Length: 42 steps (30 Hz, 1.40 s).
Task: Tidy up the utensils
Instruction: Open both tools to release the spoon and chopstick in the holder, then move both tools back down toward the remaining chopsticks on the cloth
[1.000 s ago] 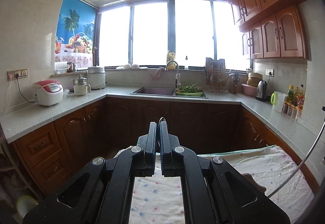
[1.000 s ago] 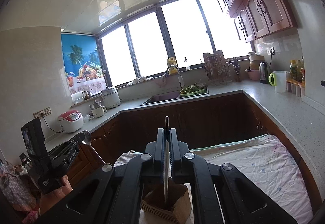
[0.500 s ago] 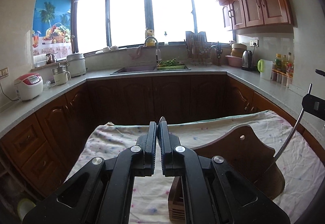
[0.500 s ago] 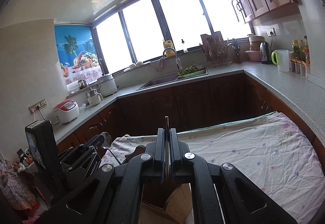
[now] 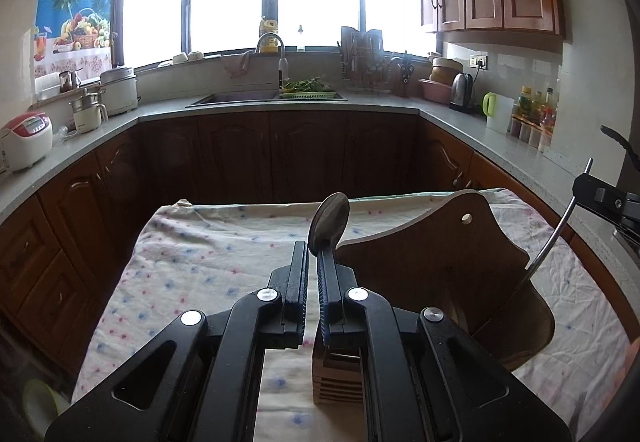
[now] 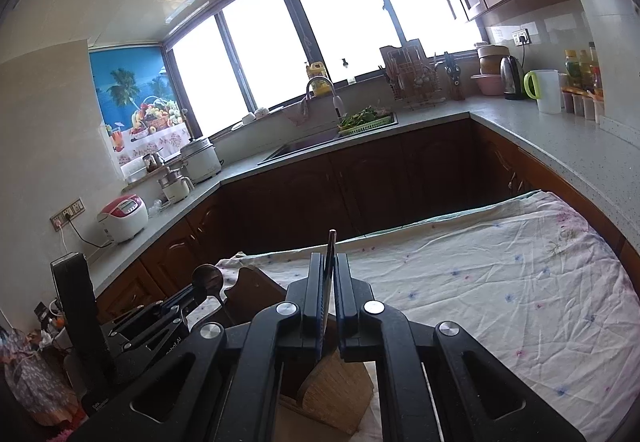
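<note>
Overhead, spoon [image 5: 329,217] in left tongs [image 5: 313,254]

1. My left gripper [image 5: 312,262] is matte black plastic, its two flat fingers faced with finely ribbed pads [image 5: 325,282] that carry a bluish tint along the inner edge.
2. Each finger sits on a pair of angular black link arms with triangular cut-outs, pinned by round silver screw heads, four across.
3. My right gripper [image 6: 328,274] is built the same: black ribbed fingers, black cut-out links, four silver screw heads.
4. Seen from my right wrist camera, the left unit [image 6: 152,326] shows small white lettering along its side, too small for me to read fully.
</note>
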{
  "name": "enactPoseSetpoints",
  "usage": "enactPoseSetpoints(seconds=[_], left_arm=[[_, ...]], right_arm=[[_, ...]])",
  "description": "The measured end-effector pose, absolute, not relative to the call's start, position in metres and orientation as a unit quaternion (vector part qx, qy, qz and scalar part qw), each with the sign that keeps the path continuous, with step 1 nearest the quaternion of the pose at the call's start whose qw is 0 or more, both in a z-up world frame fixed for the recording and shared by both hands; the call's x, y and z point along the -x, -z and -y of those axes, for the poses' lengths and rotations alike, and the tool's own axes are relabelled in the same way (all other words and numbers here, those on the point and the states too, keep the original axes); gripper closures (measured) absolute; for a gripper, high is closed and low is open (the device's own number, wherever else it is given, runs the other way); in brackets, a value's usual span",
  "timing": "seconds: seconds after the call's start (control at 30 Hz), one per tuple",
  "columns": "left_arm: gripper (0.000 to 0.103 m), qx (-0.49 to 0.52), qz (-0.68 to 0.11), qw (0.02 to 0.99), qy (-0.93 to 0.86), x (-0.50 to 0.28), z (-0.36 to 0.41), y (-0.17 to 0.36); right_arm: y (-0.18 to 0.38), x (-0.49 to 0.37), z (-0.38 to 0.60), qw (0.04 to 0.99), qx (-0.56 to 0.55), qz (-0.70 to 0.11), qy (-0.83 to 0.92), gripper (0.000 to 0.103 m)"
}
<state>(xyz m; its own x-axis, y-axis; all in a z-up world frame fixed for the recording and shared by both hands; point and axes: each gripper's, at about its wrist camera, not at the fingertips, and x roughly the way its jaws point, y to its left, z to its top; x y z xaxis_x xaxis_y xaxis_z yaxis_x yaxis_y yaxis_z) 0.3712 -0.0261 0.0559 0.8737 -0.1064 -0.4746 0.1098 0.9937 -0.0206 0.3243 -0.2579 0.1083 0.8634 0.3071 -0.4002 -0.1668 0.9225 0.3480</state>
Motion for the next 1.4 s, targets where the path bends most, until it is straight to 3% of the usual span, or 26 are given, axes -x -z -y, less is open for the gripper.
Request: enactPoseSetpoints(seconds=[0.37, 0.43, 0.47, 0.57, 0.73, 0.8, 0.87, 1.03, 1.4], left_arm=[[0.098, 0.001, -0.249, 0.967, 0.057, -0.37, 0.026, -0.058], [0.095, 0.002, -0.251, 0.966, 0.058, -0.369, 0.025, -0.06], [0.089, 0.003, -0.251, 0.966, 0.057, -0.367, 0.024, -0.061], [0.066, 0.003, -0.244, 0.968, 0.051, -0.36, 0.023, -0.064], [0.04, 0.006, -0.238, 0.97, 0.045, -0.346, 0.017, -0.068], [0.03, 0.01, -0.239, 0.97, 0.04, -0.34, 0.012, -0.068], [0.023, 0.019, -0.242, 0.97, 0.035, -0.333, 0.006, -0.069], [0.02, 0.039, -0.25, 0.967, 0.035, -0.309, -0.009, -0.069], [0.012, 0.058, -0.277, 0.958, 0.043, -0.246, -0.017, -0.06]], right_arm=[[-0.105, -0.326, 0.26, 0.95, -0.158, -0.238, -0.125, 0.097], [-0.104, -0.326, 0.26, 0.949, -0.16, -0.24, -0.127, 0.093], [-0.104, -0.326, 0.26, 0.948, -0.162, -0.243, -0.128, 0.091], [-0.104, -0.323, 0.26, 0.946, -0.164, -0.244, -0.135, 0.074], [-0.106, -0.312, 0.261, 0.945, -0.17, -0.242, -0.14, 0.063], [-0.107, -0.306, 0.263, 0.945, -0.173, -0.239, -0.14, 0.05], [-0.109, -0.297, 0.267, 0.946, -0.18, -0.232, -0.141, 0.026], [-0.112, -0.273, 0.275, 0.945, -0.194, -0.223, -0.142, 0.008], [-0.1, -0.21, 0.29, 0.937, -0.202, -0.25, -0.14, 0.002]])
